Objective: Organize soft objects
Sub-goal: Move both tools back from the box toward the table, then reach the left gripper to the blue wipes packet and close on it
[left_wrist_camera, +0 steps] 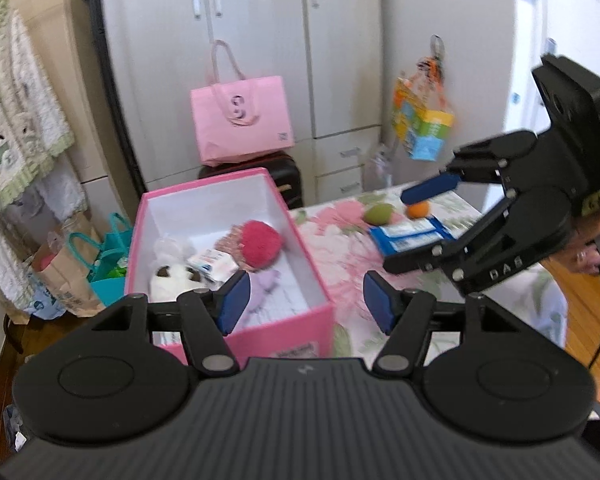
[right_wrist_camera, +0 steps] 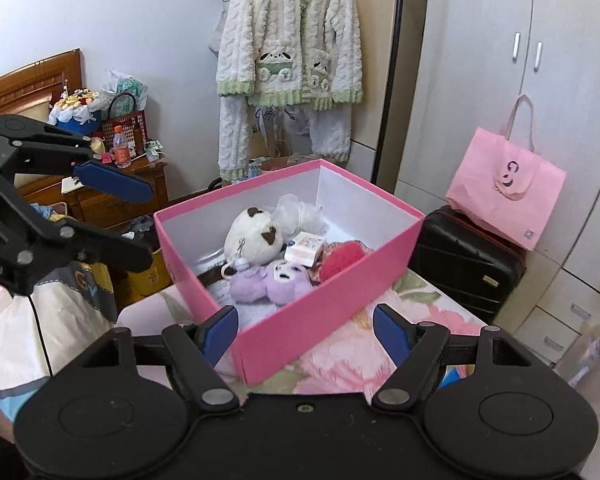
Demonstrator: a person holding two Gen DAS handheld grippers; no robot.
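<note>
While both devices hang above the flowered surface (left_wrist_camera: 332, 236), the left hand-held gripper (left_wrist_camera: 306, 306) has its blue pads parted with nothing between them, and the right hand-held gripper (right_wrist_camera: 306, 336) stands wider, likewise empty. Neither touches the pink box (right_wrist_camera: 320, 304), whose near corner shows between the jaws in both views.

The right wrist view shows the box contents best: a white plush with brown ears (right_wrist_camera: 254, 238), a purple plush (right_wrist_camera: 276, 282), a red fluffy item (right_wrist_camera: 342, 262), a small white carton (right_wrist_camera: 305, 250) and a crumpled clear bag (right_wrist_camera: 298, 208). In the left wrist view the purple plush is largely hidden behind the left pad.

Only the left wrist view shows what remains on the surface outside the box: a green round object (left_wrist_camera: 378, 213), an orange ball (left_wrist_camera: 418, 209) under the right device's upper finger, and blue-and-white packets (left_wrist_camera: 410, 236). Whether that finger touches the ball cannot be told.

The box sits at the far left corner of the surface, one side along the edge. Open flowered cloth lies between the box and the packets. Beyond the far edge stand a black suitcase (right_wrist_camera: 466, 264) carrying a pink tote bag (right_wrist_camera: 506, 196), and white cabinets (left_wrist_camera: 260, 40). A fleece pyjama set (right_wrist_camera: 290, 36) hangs behind the box.
</note>
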